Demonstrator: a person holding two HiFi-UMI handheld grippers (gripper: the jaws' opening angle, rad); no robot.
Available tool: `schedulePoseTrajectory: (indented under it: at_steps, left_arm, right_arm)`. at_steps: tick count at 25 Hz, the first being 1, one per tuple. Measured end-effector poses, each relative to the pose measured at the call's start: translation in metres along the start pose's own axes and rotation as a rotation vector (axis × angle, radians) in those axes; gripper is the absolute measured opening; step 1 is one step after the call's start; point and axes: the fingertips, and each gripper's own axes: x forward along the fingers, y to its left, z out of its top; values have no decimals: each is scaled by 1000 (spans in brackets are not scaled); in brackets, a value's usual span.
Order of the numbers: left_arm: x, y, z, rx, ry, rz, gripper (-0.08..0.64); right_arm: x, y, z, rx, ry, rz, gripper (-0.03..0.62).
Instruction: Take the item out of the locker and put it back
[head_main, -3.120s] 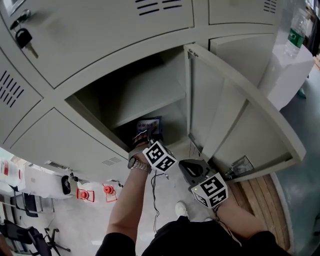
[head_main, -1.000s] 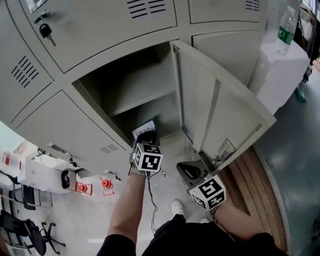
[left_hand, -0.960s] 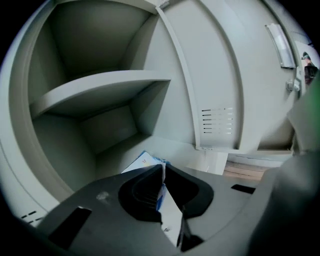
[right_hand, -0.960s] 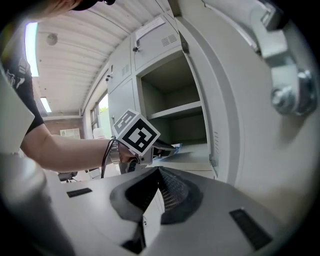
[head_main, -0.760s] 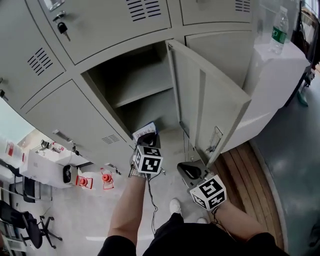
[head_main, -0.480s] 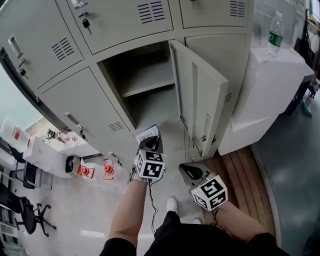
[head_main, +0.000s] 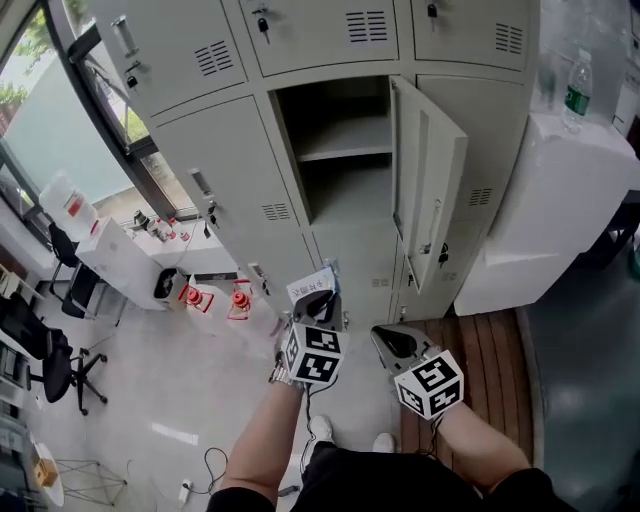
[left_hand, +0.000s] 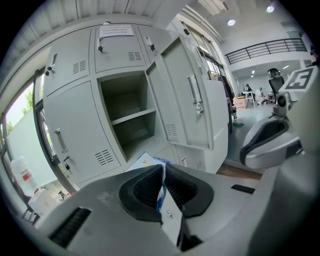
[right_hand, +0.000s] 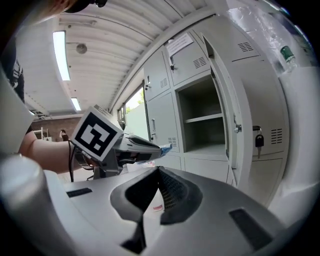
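Packet (head_main: 312, 283) sits clamped in your left tool (head_main: 320, 298), well outside the open locker (head_main: 345, 150); its door (head_main: 428, 175) stands open rightward, beyond your closed, empty right tool (head_main: 384, 338).

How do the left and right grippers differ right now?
The left gripper is shut on a flat white-and-blue packet; the right gripper is shut on nothing. The left gripper is nearer the open locker than the right gripper. Both are outside the locker.
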Motion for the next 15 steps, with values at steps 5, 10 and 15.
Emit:
schedulePoseTrajectory:
  at_steps: [5,10,15]
  left_arm:
    - [-52,7,-25,-21,5,43,31]
    - [-97,23,-59,-36,9,62,31]
    - [-137,46,-94,-57,12,63,31]
  right_arm:
    - [12,35,0,-1,-3,57,52]
    - [31,75,-3,-4,4,76,52]
    - [47,117,-5,-1,9,61,51]
